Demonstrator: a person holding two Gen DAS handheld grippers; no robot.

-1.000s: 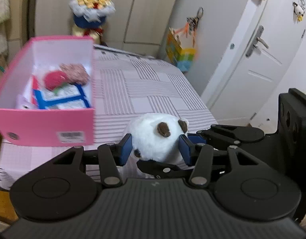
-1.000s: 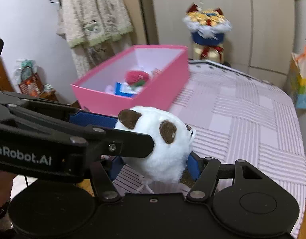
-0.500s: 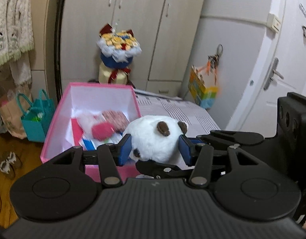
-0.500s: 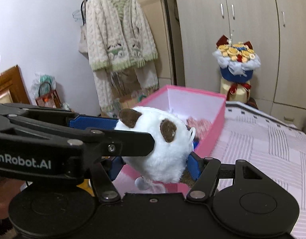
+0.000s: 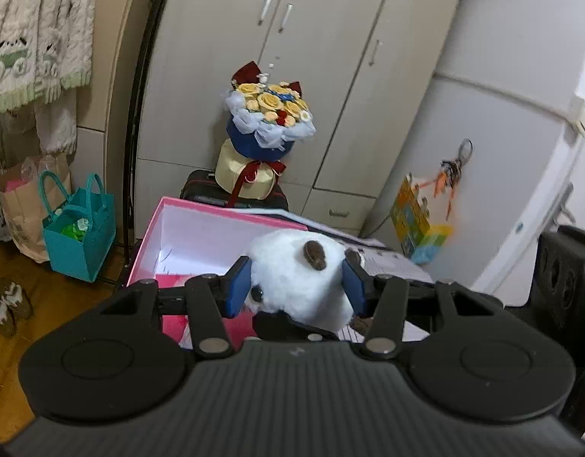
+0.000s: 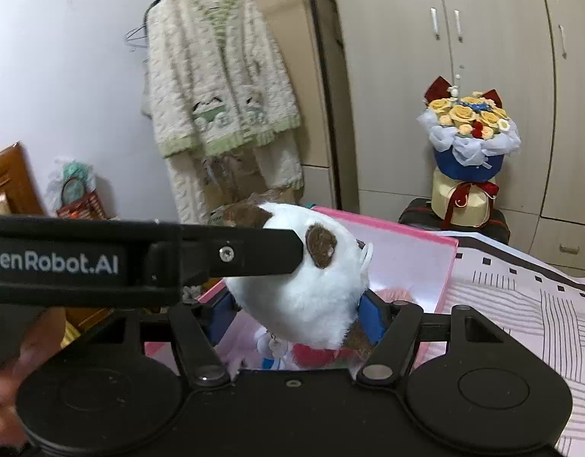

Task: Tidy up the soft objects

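A white plush toy (image 5: 292, 282) with brown ears hangs in the air, gripped from two sides. My left gripper (image 5: 296, 285) is shut on it, blue pads pressed into its flanks. My right gripper (image 6: 294, 314) is shut on the same plush toy (image 6: 307, 297) from below, and the left gripper's black finger (image 6: 235, 255) crosses in front. The toy sits over the open pink box (image 5: 216, 211). Inside the pink box (image 6: 406, 230) lie a red soft item (image 6: 315, 354) and a pink knitted one (image 6: 397, 295).
A flower bouquet (image 5: 269, 122) stands on a dark suitcase (image 5: 201, 186) behind the box, before wardrobe doors. A teal bag (image 5: 79, 236) sits on the wooden floor at left. A striped cloth (image 6: 521, 304) covers the surface at right. A cardigan (image 6: 216, 87) hangs on the wall. A hand (image 6: 10, 388) shows at lower left.
Both grippers have carried the plush toy up and across from above the striped cloth to over the pink box. Their hold on it looks unchanged.
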